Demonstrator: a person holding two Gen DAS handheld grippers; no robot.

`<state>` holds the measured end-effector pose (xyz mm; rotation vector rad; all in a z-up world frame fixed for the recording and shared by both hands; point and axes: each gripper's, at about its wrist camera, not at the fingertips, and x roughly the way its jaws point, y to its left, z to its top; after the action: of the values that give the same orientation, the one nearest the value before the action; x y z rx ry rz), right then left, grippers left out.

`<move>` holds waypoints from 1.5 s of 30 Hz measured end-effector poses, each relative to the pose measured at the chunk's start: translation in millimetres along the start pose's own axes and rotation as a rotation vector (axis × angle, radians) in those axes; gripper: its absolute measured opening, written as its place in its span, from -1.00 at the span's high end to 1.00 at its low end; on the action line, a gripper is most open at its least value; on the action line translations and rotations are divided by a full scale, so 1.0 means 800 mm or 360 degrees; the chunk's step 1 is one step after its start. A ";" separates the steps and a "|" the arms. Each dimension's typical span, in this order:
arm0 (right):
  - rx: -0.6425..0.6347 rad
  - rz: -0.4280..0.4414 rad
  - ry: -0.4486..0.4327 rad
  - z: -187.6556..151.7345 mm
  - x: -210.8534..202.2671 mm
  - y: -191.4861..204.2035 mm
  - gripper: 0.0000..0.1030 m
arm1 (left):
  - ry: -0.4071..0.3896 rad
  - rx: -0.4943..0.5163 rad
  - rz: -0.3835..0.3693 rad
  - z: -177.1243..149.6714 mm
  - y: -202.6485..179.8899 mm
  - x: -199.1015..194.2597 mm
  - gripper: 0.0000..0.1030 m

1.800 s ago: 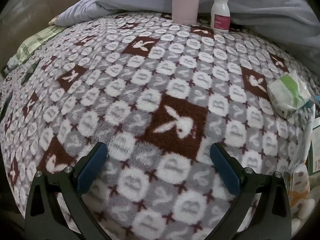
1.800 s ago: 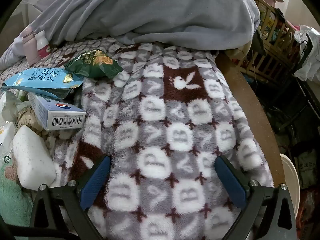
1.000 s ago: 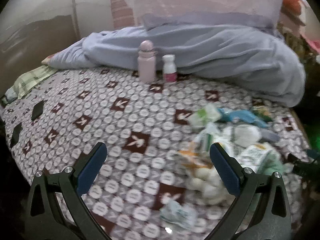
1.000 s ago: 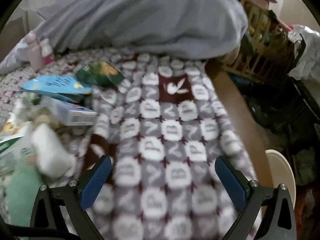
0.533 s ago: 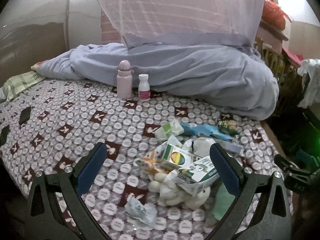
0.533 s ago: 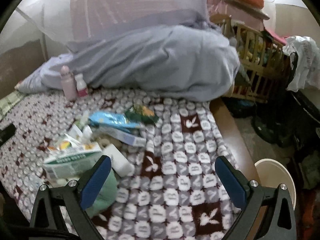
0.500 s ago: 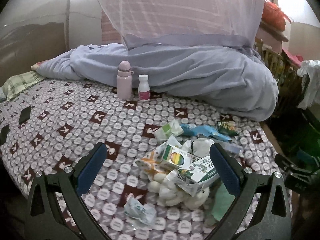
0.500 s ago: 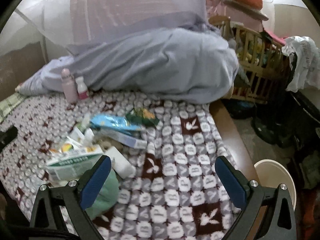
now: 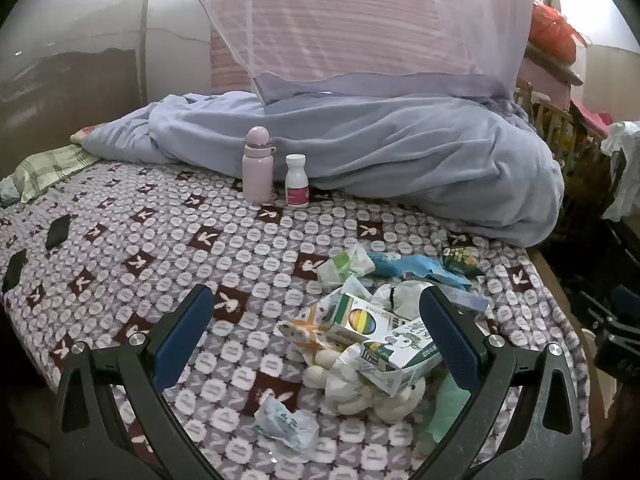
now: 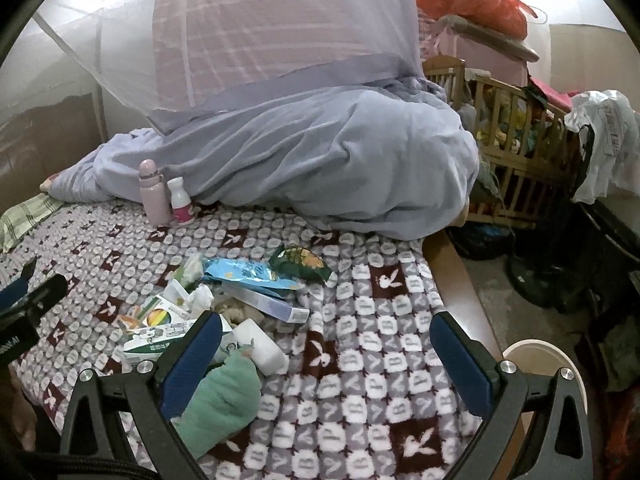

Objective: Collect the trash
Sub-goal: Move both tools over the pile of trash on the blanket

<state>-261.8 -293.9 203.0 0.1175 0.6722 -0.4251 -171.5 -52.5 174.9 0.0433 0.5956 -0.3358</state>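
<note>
Both held back above the bed (image 9: 120, 240), left hand-held gripper (image 9: 316, 334) and right hand-held gripper (image 10: 326, 354) spread wide, empty. Trash pile (image 9: 376, 332) heaped near the bed's right edge. Best started with the loose crumpled wrapper (image 9: 286, 424) nearest, pinched low at its middle.

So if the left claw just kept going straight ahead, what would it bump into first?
Probably the trash pile on the patterned blanket: the left claw is open and aimed at the cartons there. Depth is hard to judge.

Both wrist views high, well back, facing bed, sharing trash pile (image 9: 360, 332) (image 10: 224, 304)
</note>
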 end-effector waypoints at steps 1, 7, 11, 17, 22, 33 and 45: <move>-0.0003 0.0001 -0.0006 0.000 -0.001 0.000 -0.99 | -0.0002 0.0004 0.0008 0.000 -0.001 0.000 -0.98; -0.0013 -0.0004 -0.0011 0.001 -0.001 0.001 -0.99 | -0.0003 0.0008 0.0021 0.001 -0.005 0.004 -0.98; -0.0006 0.0004 -0.0010 0.002 -0.001 0.003 -1.00 | -0.0006 0.0007 0.0020 0.000 -0.005 0.004 -0.98; -0.0008 0.0006 -0.0006 0.001 -0.001 0.002 -0.99 | -0.0002 0.0005 0.0021 0.001 -0.006 0.004 -0.98; 0.0004 0.0018 -0.0009 -0.001 0.000 0.000 -0.99 | 0.0005 0.0010 0.0021 -0.001 -0.007 0.005 -0.98; -0.0016 0.0026 0.0012 -0.003 0.003 0.004 -0.99 | 0.0014 0.0011 0.0023 -0.003 -0.009 0.006 -0.99; -0.0038 0.0066 0.0020 -0.002 0.004 0.009 -0.99 | 0.0025 0.0014 0.0029 -0.007 -0.005 0.010 -0.98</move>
<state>-257.4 -288.0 199.6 0.1115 0.6856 -0.3766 -170.0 -57.9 166.0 0.0602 0.6092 -0.3206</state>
